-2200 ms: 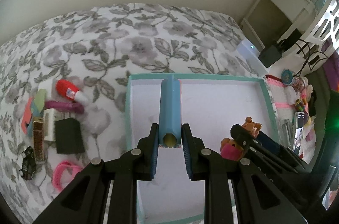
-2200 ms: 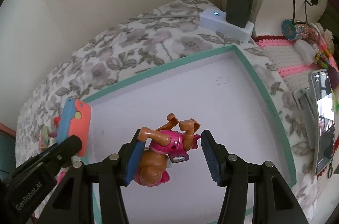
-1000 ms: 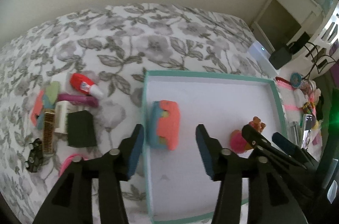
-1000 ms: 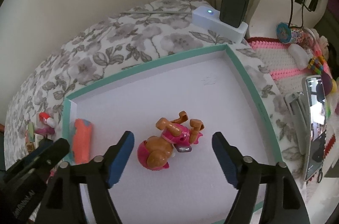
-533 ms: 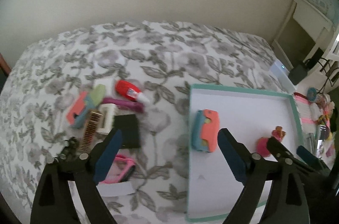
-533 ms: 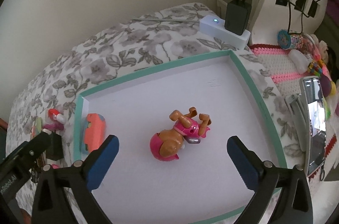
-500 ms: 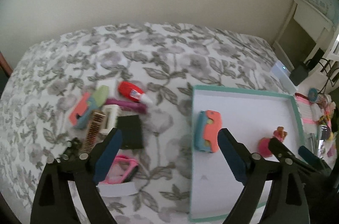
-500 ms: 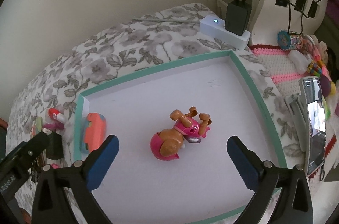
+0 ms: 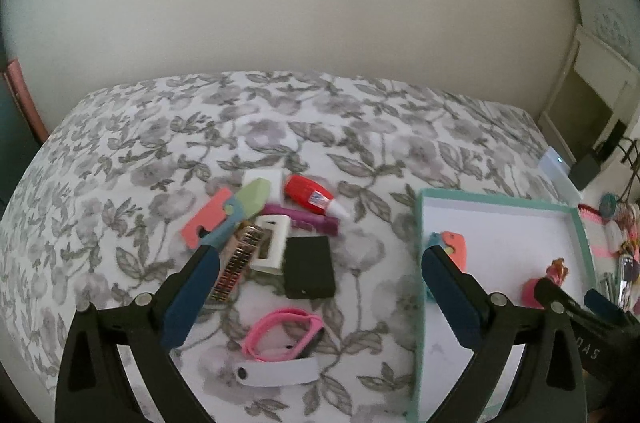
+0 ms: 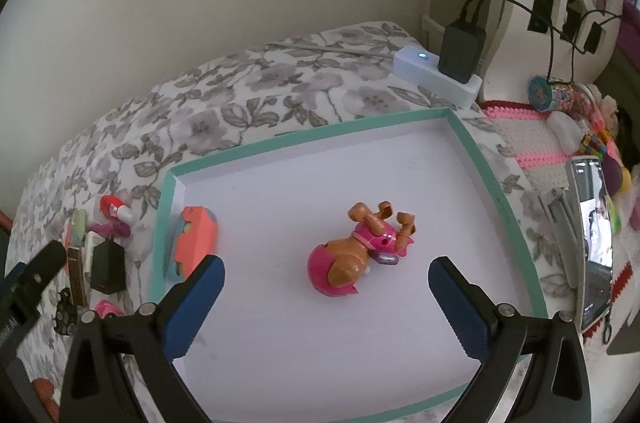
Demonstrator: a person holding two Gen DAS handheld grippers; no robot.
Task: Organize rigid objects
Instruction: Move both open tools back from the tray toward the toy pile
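A: Start at the left gripper point(image 9: 316, 287). What is it doing?

B: Its jaws are spread wide and opening a touch more, with nothing between the pads. Through the gap, in the middle of the left wrist view, lies the pile on the flowered bedspread point(image 9: 120, 159): a black block point(image 9: 309, 266), a white frame piece point(image 9: 271, 239), a harmonica point(image 9: 237, 263), a pink band point(image 9: 285, 339), a red glue bottle point(image 9: 310, 195) and a coral and green clip point(image 9: 224, 215).

A: And the right gripper point(image 10: 326, 303)?

B: Wide too, and empty. The pup figure point(image 10: 360, 249) lies on its side just past its fingertips, mid-frame in the teal-rimmed tray point(image 10: 316, 133). The coral and blue toy point(image 10: 194, 241) rests against the tray's left wall.

A: How would the black block handle?

B: I judge it stiff, light, flat-sided, so pads across its two long sides should hold. The pink band looks bendy and would squash; the glue bottle is round and could roll.

A: What differs from the earlier frames?

B: Two seconds back each gripper held its toy over the tray. Both toys now lie released inside. The left view has swung from the tray to the pile, which was at the far left then.
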